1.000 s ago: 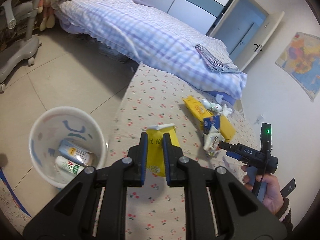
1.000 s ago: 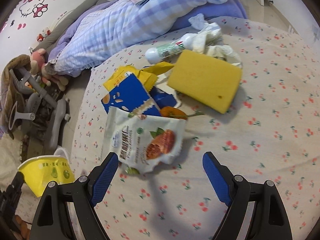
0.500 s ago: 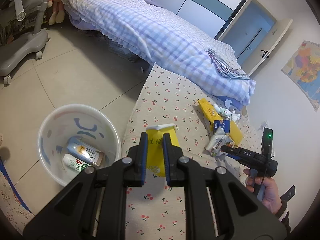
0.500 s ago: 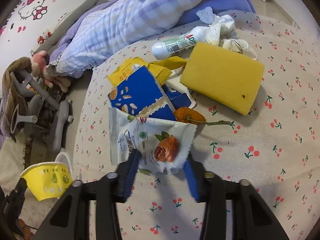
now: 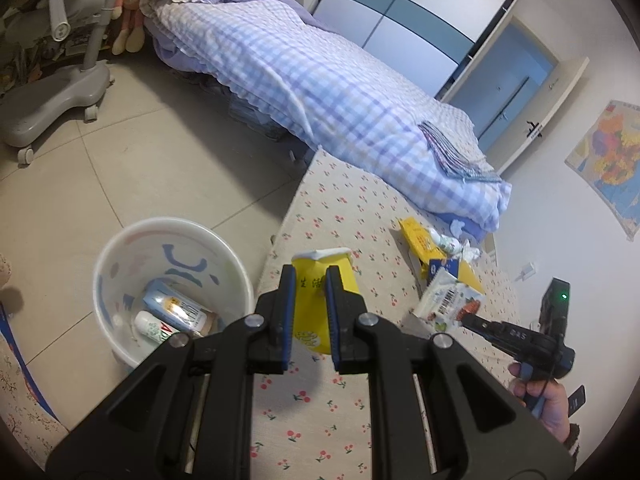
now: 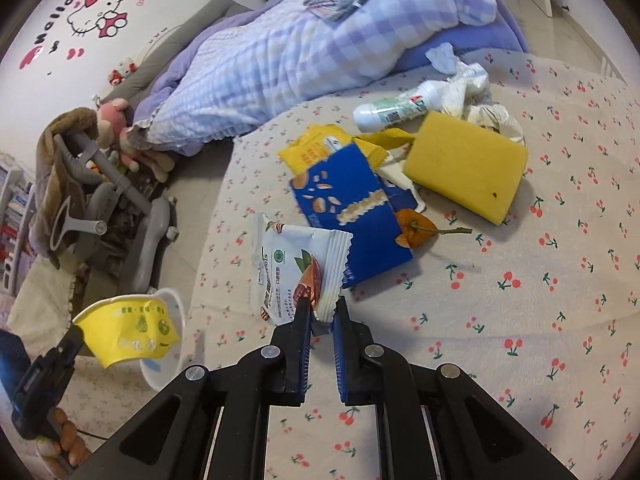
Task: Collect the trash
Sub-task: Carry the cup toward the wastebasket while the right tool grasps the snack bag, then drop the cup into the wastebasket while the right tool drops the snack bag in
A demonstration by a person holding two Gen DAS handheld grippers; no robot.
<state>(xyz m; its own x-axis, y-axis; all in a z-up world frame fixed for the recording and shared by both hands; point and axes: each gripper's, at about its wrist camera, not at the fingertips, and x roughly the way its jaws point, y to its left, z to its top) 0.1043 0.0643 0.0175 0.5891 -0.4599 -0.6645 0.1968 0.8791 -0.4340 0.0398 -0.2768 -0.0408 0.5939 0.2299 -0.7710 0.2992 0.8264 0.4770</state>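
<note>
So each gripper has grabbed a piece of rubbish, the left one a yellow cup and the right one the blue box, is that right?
Not quite. The left gripper does hold the yellow cup, but the right gripper is shut on the white snack wrapper, not the blue box, which lies on the table. The right wrist view shows it.

Setting: a home, a child's bedroom. Landmark: the bed point(image 5: 320, 80), unmade, with a lilac-and-white checked quilt point(image 6: 280, 52). Against its foot, a low surface under a cherry-print cloth point(image 5: 340, 208). At its head end, plush toys point(image 6: 120, 128) and a grey adjustable desk chair point(image 5: 60, 72) on a tiled floor point(image 5: 140, 168). On the wall behind the head, a cartoon cat decal point(image 6: 96, 12). Beyond the far side of the bed, a wardrobe with blue and white sliding panels point(image 5: 408, 20); past its foot, an open door point(image 5: 556, 92) and a wall map point(image 5: 612, 160).
</note>
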